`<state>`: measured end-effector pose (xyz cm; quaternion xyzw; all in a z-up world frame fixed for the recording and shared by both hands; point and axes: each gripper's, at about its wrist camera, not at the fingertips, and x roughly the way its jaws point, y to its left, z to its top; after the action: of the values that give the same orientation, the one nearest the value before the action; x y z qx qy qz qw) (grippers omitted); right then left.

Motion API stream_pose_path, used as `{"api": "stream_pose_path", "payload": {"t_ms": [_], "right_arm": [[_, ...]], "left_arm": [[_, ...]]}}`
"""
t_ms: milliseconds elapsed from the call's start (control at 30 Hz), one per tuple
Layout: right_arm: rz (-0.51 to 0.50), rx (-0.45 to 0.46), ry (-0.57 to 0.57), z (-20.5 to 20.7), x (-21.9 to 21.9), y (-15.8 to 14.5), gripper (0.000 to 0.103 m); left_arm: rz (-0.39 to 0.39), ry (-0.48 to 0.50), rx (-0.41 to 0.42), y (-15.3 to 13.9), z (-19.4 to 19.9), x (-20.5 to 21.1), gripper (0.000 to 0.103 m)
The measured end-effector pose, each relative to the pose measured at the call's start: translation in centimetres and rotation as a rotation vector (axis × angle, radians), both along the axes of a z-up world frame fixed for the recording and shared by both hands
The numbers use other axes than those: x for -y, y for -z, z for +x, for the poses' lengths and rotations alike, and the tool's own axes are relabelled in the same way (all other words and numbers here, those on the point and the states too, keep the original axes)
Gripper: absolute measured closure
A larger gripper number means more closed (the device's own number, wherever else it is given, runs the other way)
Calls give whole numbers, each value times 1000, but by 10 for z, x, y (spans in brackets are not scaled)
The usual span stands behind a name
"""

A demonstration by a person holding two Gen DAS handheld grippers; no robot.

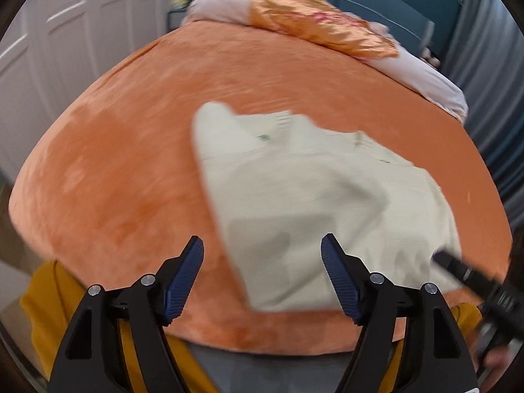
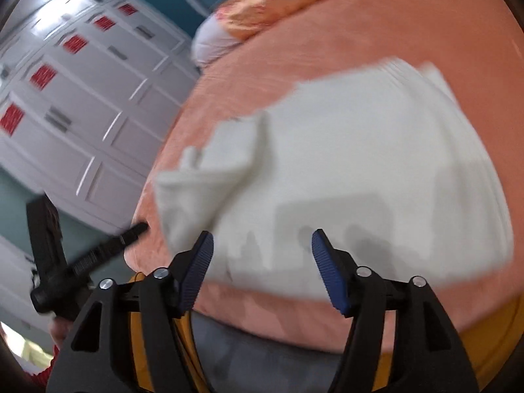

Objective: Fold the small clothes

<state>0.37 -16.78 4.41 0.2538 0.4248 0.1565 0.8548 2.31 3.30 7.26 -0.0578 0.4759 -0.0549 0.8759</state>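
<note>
**A pale cloth lying on the orange bed**

The small garment [image 1: 314, 196] is cream white and soft. It lies on the orange bed cover [image 1: 124, 170], partly flat and partly folded. The pictures are blurry, so I cannot tell what kind of clothing it is. In the left wrist view it runs from about 12 o'clock of the middle down to 5 o'clock, and there are faint stripes and tiny green marks near its far edge. In the right wrist view the garment [image 2: 344, 170] fills the middle, and one corner at 9 o'clock is turned over and bunched into a thick lump. Grey shadows fall on its near part.

The left claw [image 1: 262, 278] is wide apart and has nothing in it. Its blue pads [image 1: 185, 281] hang over the near edge of the bed, with the cloth's near corner between them.

The right claw [image 2: 262, 268] is wide apart too and has nothing in it. It hangs just over the near edge of the cloth.

At the far side of the bed, at 12 o'clock, lies a shiny orange and white pillow [image 1: 314, 23]. White cupboard doors [image 2: 82, 104] stand at 9 o'clock.
</note>
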Motion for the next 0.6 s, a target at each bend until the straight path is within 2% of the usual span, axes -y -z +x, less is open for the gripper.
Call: {"api": "stream_pose_path", "payload": {"t_ms": [67,167,333,400,433,467,500,533,600], "right_arm": [[-80,41,-70,22,-24,-15,30],[-192,63,-155,51,-55,-21,26],[-286,39,-307,87,-98,-13,26],[-294,9,-368,95,-113,-4,27],[-291,-12,-388,98,-115,1,40],[-279,-37,-411,100,-116,4,70],[-257,-63,-429,100,-116,4,88],[-223,-50,-419,96,-111,-4,94],[-155,47,-371,76,-89,-37,95]], "left_arm": [[2,-36,-17,3,-2,-15,31],[-21,-68,-24,6,-6,-31,31],[-40,-89,-24,9,-9,-49,31],[-55,-91,-26,9,-7,-53,31],[-63,-97,-26,9,-6,-56,31],[-73,-102,-22,7,-5,-57,31],[-80,-103,-19,6,-3,-58,31],[-95,-104,-14,3,-2,-60,31],[-115,-98,-1,-3,1,-59,31]]}}
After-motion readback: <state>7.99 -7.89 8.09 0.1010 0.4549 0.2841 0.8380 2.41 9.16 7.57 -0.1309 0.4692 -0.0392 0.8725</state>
